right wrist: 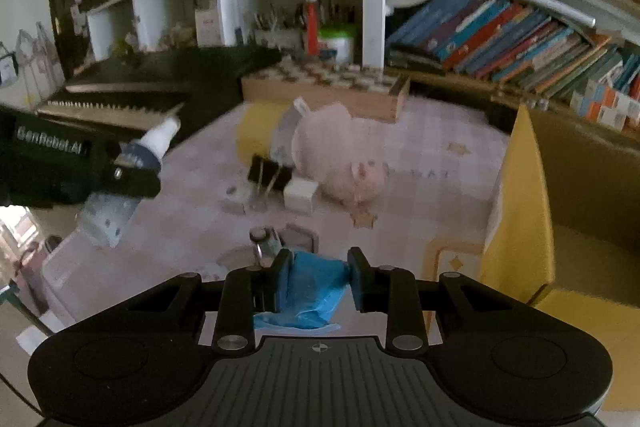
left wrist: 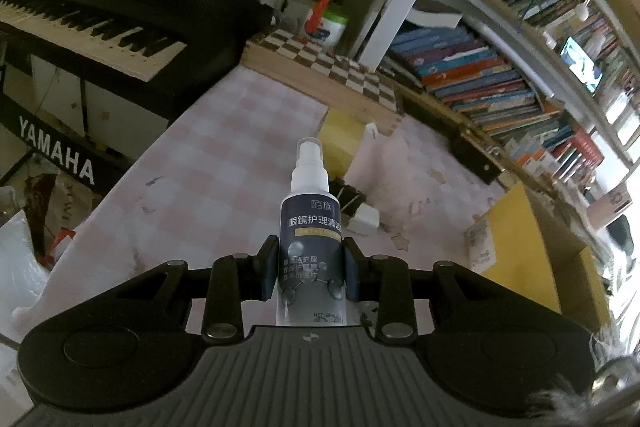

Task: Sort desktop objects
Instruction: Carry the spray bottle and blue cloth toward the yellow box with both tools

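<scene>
A: What's the biggest thing in my view?

B: The tabletop, under a pink checked cover, fills the middle of both frames. At the right edge of the right wrist frame stands an open yellow box, the likeliest place for sorted items, I judge.

A: And loose on the tabletop?

B: In the centre of that frame lies a pink plush pig, with a black binder clip and a small white block just beside it to its left.

A: What am I carrying?

B: My left hand-held gripper is pinching an eyeglass-cleaner spray bottle around its lower body. Its long axis runs straight out along the fingers, white nozzle up-frame. In the right wrist frame the bottle shows at middle left, lifted off the tabletop.

A: The other hand?

B: My right hand-held gripper is pinching a crumpled blue plastic piece, low in the frame over the near tabletop.

A: Which hand goes first?

B: The yellow box sits right of both grippers; the right one is nearer, so I'd drop the blue piece first, then swing the bottle rightward across the clutter.
</scene>
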Demonstrator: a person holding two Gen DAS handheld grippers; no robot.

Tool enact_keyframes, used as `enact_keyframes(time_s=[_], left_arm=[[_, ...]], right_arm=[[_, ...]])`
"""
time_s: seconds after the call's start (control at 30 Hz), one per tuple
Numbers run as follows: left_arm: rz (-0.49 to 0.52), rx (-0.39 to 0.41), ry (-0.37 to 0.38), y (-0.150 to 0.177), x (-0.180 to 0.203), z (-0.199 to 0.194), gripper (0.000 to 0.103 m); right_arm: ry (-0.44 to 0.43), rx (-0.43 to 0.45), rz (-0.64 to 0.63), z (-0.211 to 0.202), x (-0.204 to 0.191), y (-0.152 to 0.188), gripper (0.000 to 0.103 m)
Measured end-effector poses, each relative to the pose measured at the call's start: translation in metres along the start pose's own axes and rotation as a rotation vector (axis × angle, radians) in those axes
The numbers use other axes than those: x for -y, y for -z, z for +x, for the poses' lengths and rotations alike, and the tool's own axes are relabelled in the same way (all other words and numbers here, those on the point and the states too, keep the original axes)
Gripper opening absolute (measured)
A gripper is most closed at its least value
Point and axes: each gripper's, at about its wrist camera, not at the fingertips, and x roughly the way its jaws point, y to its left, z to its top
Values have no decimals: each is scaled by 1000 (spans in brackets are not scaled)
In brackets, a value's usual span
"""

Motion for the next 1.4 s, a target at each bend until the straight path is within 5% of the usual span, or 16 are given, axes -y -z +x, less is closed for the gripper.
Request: enact_keyframes(time_s=[0.8,1.4], left_arm=[[25,-17,167,73,5,-113,30],[102,-103,273,112,27,-128,30]], right_arm=[[7,19,89,-125,-23,39,28],[97,-17,194,-168,-17,84,28]])
